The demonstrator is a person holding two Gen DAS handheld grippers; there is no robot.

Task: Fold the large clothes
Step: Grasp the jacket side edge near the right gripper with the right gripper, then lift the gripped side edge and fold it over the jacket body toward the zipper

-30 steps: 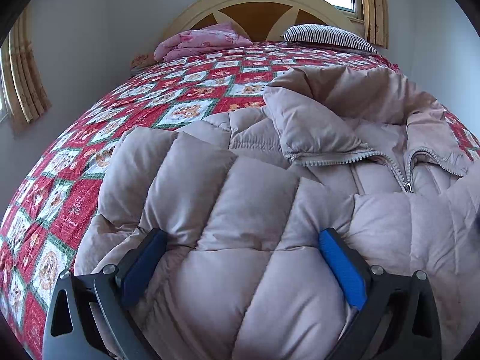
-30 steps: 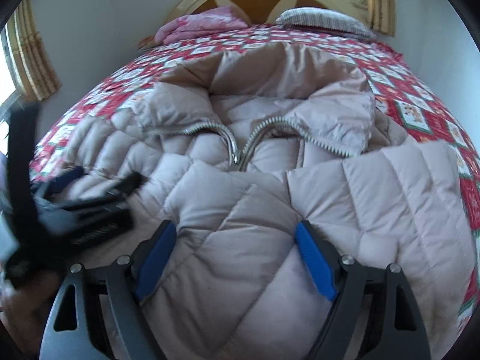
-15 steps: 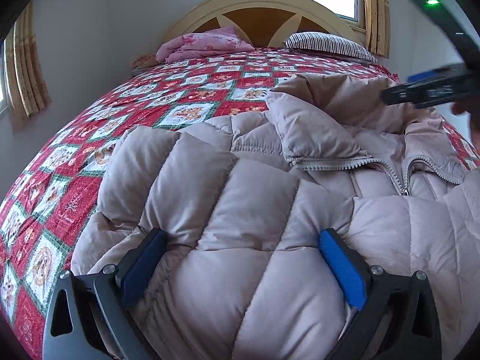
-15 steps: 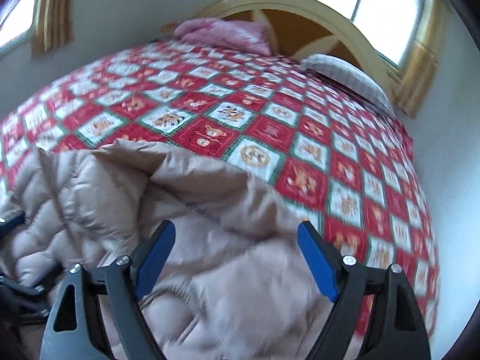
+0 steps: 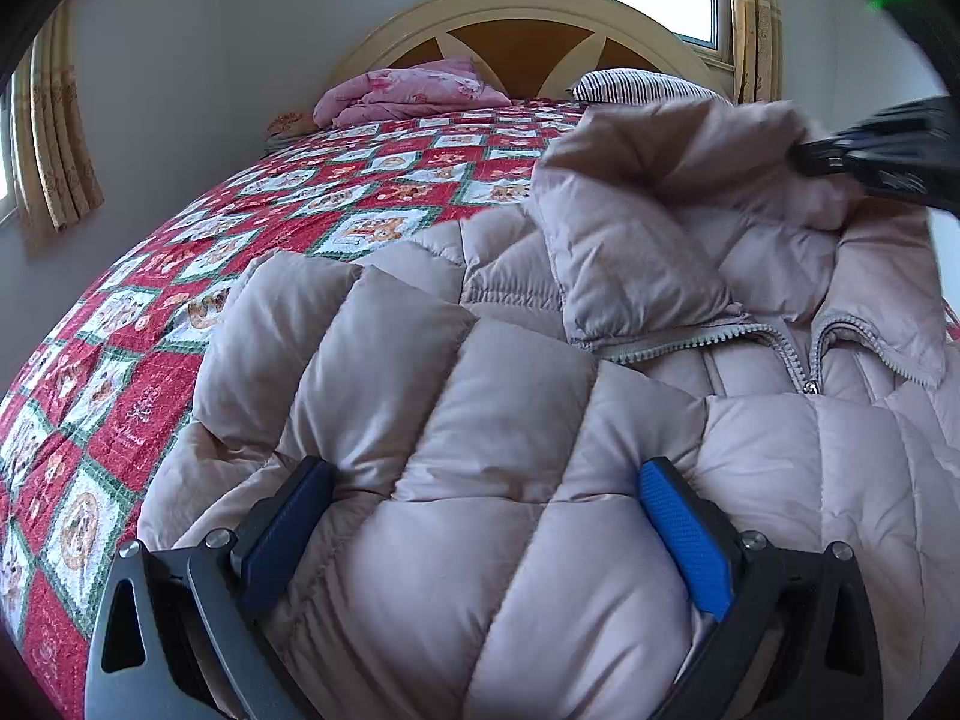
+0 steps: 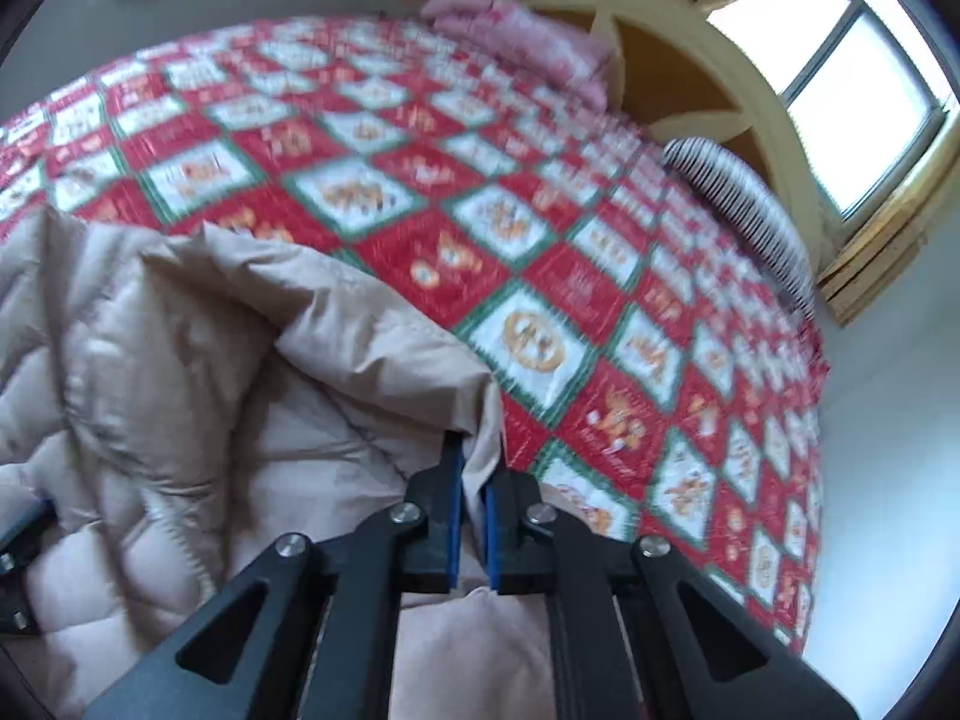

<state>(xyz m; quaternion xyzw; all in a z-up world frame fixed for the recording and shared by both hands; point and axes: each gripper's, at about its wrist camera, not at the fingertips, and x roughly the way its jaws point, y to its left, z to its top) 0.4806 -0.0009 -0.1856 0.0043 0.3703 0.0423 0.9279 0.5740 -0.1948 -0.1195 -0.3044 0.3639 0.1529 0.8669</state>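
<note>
Change: your right gripper (image 6: 473, 501) has gone from wide open above the coat's chest to clamped on the hood edge (image 6: 480, 420).
Left gripper (image 5: 480, 534): wide, pads resting on the front, holding nothing.
Down coat (image 5: 510, 420): flat on the patchwork bedspread (image 5: 180, 276), zipper (image 5: 804, 360) partly open.
Meaning: you can now fold the hood down onto the chest.

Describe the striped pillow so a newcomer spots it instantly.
Start at the arched headboard at the far end of the bed. Two soft things lie against its base on the red quilt; the striped pillow is the one on the right, under the window. Its narrow dark-and-white stripes separate it from the pink bundle beside it.
</note>
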